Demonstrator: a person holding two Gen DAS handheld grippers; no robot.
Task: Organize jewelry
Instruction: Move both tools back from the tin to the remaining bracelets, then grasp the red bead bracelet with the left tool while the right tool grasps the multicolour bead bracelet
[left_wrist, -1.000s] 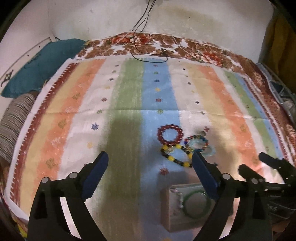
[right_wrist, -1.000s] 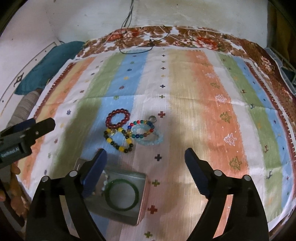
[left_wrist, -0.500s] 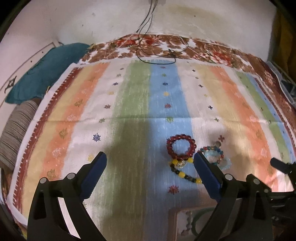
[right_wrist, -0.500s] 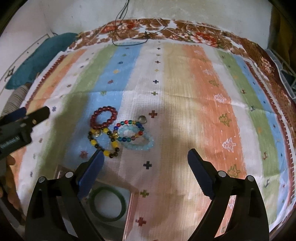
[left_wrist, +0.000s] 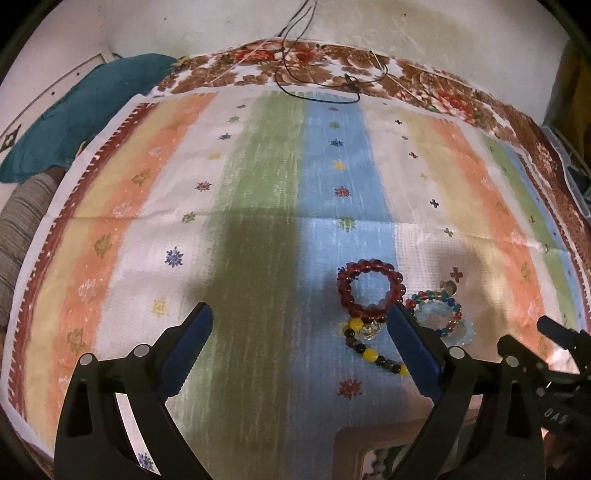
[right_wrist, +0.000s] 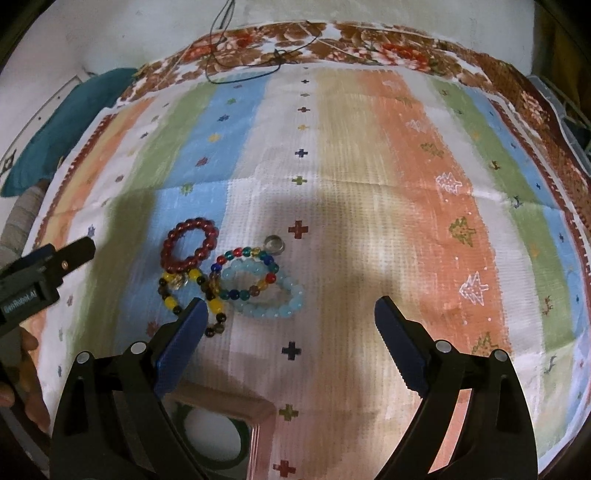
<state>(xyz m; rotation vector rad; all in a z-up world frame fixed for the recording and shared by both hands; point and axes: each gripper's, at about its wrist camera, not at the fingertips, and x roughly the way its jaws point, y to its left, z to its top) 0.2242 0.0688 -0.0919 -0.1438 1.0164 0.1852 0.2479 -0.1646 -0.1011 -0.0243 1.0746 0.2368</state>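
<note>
A dark red bead bracelet (right_wrist: 189, 244) (left_wrist: 370, 288), a yellow-and-black bead bracelet (right_wrist: 177, 291) (left_wrist: 369, 350), a multicoloured bead bracelet (right_wrist: 245, 275) (left_wrist: 436, 306), a pale blue bead bracelet (right_wrist: 273, 295) and a small silver ring (right_wrist: 275, 244) lie clustered on the striped cloth. A beige box (right_wrist: 258, 421) at the near edge holds a green bangle (right_wrist: 236, 435). My right gripper (right_wrist: 290, 325) is open and empty, hovering just right of the cluster. My left gripper (left_wrist: 299, 328) is open and empty, left of the bracelets; its right finger (left_wrist: 413, 350) overlaps them.
The striped cloth (right_wrist: 369, 184) covers a bed with a floral border. A black cable (left_wrist: 317, 85) lies at the far edge. A teal pillow (left_wrist: 85, 107) and a striped cushion (left_wrist: 18, 229) sit at the left. A grey tray (right_wrist: 561, 103) is at the far right.
Both grippers have moved forward over the cloth toward the bracelets. The box has slid toward the bottom edge of both views. Both grippers stay open.
</note>
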